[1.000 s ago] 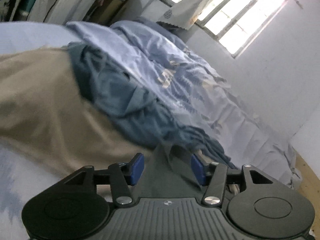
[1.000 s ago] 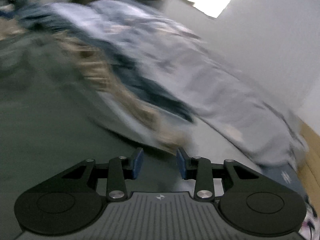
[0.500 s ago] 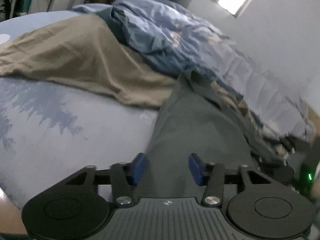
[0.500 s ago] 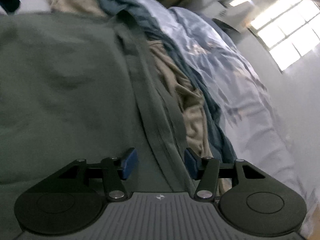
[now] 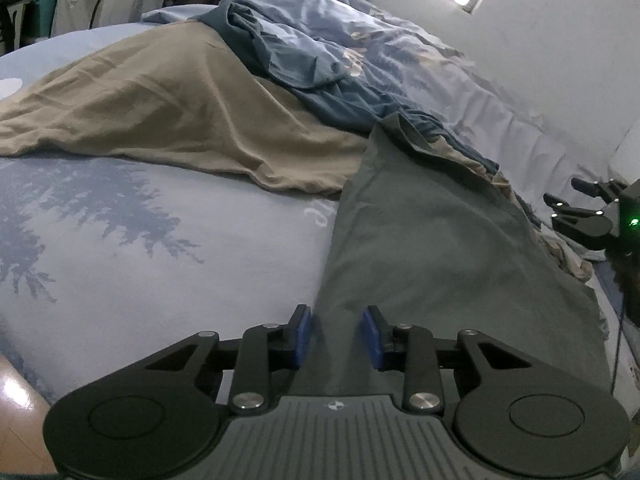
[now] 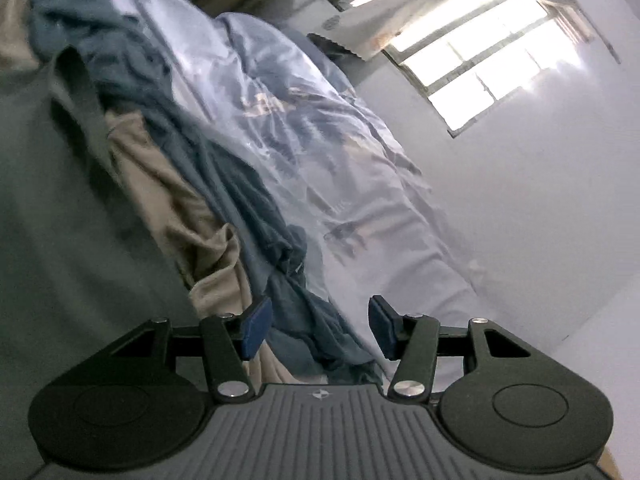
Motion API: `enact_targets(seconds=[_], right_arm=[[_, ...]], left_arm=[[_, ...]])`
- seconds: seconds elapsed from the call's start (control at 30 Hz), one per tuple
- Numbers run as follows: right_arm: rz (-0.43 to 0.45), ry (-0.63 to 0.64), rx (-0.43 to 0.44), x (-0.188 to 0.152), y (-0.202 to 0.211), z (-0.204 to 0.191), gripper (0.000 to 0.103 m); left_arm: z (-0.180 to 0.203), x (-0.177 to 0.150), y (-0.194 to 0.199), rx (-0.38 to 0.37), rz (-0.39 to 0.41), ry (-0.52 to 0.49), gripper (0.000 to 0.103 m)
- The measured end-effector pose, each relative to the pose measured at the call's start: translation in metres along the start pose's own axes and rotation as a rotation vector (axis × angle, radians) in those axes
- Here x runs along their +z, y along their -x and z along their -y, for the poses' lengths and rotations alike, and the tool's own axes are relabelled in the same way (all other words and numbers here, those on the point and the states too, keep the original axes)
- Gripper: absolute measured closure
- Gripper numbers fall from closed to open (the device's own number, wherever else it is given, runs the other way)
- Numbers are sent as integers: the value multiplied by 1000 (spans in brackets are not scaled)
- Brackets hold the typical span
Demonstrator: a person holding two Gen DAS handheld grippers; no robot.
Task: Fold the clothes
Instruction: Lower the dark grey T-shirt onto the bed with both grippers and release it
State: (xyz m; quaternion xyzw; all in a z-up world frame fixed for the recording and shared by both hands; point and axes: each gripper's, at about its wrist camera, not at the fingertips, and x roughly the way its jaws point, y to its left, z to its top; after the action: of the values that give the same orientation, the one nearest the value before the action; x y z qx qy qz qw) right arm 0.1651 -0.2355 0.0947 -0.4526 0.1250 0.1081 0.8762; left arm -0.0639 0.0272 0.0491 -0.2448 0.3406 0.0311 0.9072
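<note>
Closing my left tool (image 5: 334, 336) over the grey garment's (image 5: 432, 248) near edge, not yet pinching; my right tool (image 6: 316, 330) now hangs apart, empty, over the blue clothes (image 6: 248, 200): fold beginning.

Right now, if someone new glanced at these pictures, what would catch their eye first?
Probably the dark grey-green cloth garment spread flat on the pale blue tree-print bedsheet, its near edge between the closing jaws of the left gripper. Behind it lies a tan cotton garment, and a bright barred window glares at upper right.

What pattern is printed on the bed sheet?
Pale blue bed sheet with darker blue fir-tree silhouettes; clearest in the left wrist view.
</note>
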Motion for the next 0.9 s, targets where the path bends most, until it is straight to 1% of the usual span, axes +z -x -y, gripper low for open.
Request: enact_targets(seconds=[0.1, 0.17, 0.27, 0.3, 0.4, 0.57, 0.73, 0.83, 0.87, 0.9], right_arm=[[-1, -23, 37, -1, 12, 0, 49], [9, -57, 93, -2, 26, -1, 49], [52, -21, 170, 4, 47, -18, 46], [68, -1, 199, 8, 53, -27, 43], [113, 53, 271, 28, 58, -55, 41], [158, 79, 352, 73, 45, -96, 41], [161, 176, 351, 116, 13, -127, 41], [115, 200, 239, 133, -14, -128, 41], [103, 180, 183, 138, -21, -124, 41], [93, 124, 135, 142, -23, -115, 41]], left_arm=[[-2, 0, 3, 3, 2, 7, 75], [-3, -1, 5, 1, 2, 13, 75], [-3, -4, 8, 3, 6, 16, 75], [-3, -4, 8, 6, 7, 12, 75], [-5, -6, 12, 13, 0, 13, 75], [-8, -7, 17, 24, -27, 14, 80], [-13, -8, 21, 23, -49, 12, 82], [-17, -7, 22, 16, -52, 25, 82], [-17, -7, 22, 15, -52, 26, 82], [-18, -7, 23, 13, -51, 30, 82]])
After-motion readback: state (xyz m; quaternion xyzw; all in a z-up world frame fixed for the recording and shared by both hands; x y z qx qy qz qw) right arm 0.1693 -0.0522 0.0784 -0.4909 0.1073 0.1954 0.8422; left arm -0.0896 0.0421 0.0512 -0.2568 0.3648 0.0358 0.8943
